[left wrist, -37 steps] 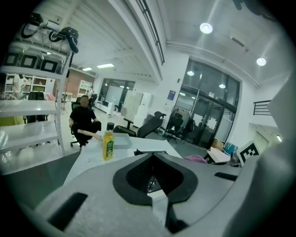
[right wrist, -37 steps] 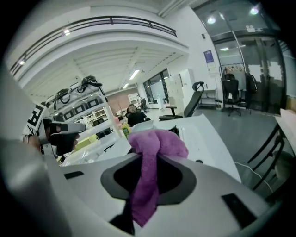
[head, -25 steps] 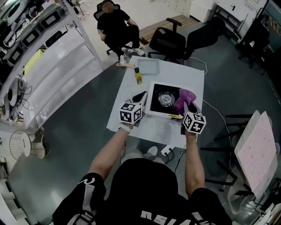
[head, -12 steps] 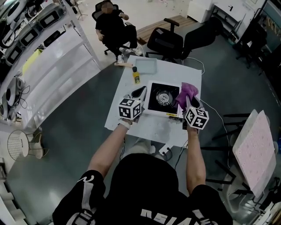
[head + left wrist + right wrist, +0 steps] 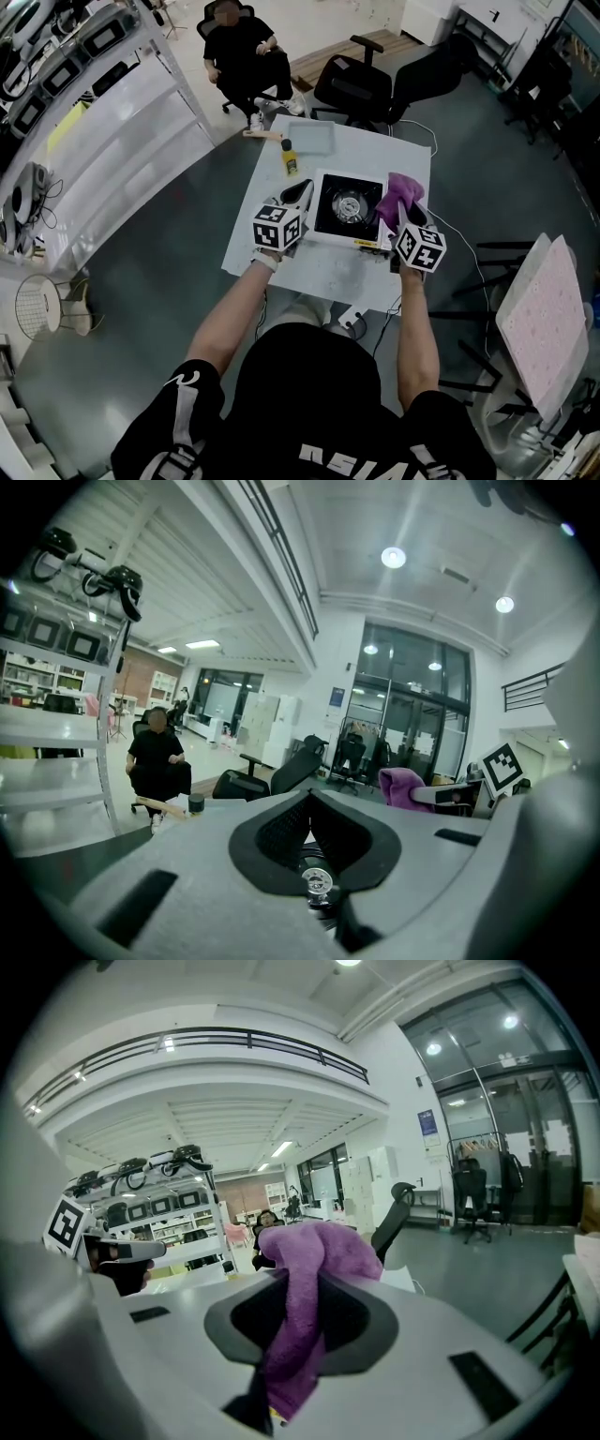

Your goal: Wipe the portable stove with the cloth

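The portable stove lies on the white surface, directly in front of the person and between the two grippers. It has a white frame, a black top and a round burner in the middle. The purple cloth is at the right side of the stove, near its far right corner; I cannot tell if it touches the stove.

The right gripper holds this cloth. In the right gripper view its fingers are closed on the cloth, which stands up in a bunch above the tips and hangs down between them.

The left gripper is just beside the left edge of the stove. In the left gripper view its fingers are closed together at the tips, and nothing is between them.

Farther on the surface, behind the stove, a small yellow bottle with a dark cap stands upright, and a pale shallow tray lies near the far edge. Behind the surface there is a black office chair, and to its left a person in black clothes sits on another chair. White shelves run along the left side of the room.
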`<state>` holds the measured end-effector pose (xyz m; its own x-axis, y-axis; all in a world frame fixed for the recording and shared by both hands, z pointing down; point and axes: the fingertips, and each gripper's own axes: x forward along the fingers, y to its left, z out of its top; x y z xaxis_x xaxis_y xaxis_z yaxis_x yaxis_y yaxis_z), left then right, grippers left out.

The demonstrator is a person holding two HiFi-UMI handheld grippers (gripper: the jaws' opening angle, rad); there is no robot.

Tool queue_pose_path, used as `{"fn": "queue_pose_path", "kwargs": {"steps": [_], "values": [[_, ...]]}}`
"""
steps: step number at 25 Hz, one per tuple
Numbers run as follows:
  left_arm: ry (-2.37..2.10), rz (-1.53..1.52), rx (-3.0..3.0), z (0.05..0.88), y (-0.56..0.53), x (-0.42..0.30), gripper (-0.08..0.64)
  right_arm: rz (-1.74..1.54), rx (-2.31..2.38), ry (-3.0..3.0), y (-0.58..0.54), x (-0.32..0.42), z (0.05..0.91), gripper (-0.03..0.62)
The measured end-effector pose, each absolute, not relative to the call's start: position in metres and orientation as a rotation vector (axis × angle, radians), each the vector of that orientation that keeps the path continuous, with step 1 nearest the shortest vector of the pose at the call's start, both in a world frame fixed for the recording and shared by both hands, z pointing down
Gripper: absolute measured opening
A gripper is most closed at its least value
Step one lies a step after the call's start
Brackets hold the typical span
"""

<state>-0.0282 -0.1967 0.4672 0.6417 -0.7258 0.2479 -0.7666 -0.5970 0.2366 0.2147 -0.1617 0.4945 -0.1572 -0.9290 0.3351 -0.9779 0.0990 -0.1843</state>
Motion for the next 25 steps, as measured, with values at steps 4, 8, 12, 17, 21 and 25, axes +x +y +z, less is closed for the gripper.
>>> {"fn": "queue_pose_path", "kwargs": {"steps": [4, 8, 12, 17, 21, 25], "values": [[-1.184, 0.197, 2.539, 0.473, -0.199, -0.026, 0.006, 0.564, 1.955, -2.217, -0.165, 0.218, 0.498, 0.084], [-1.173, 0.201, 2.535, 0.477, -0.203, -0.021, 0.006, 0.575, 1.959, -2.204, -0.168, 0.224, 0.503, 0.084], [-1.160, 0.211, 2.530, 0.483, -0.209, -0.013, 0.006, 0.589, 1.962, -2.185, -0.173, 0.234, 0.511, 0.084], [-1.139, 0.217, 2.524, 0.492, -0.219, -0.001, 0.006, 0.602, 1.970, -2.159, -0.183, 0.248, 0.520, 0.084], [-1.122, 0.228, 2.518, 0.501, -0.234, 0.007, 0.006, 0.619, 1.972, -2.139, -0.197, 0.258, 0.529, 0.084], [-1.093, 0.251, 2.506, 0.514, -0.249, 0.021, 0.006, 0.643, 1.967, -2.114, -0.212, 0.268, 0.541, 0.084]]}}
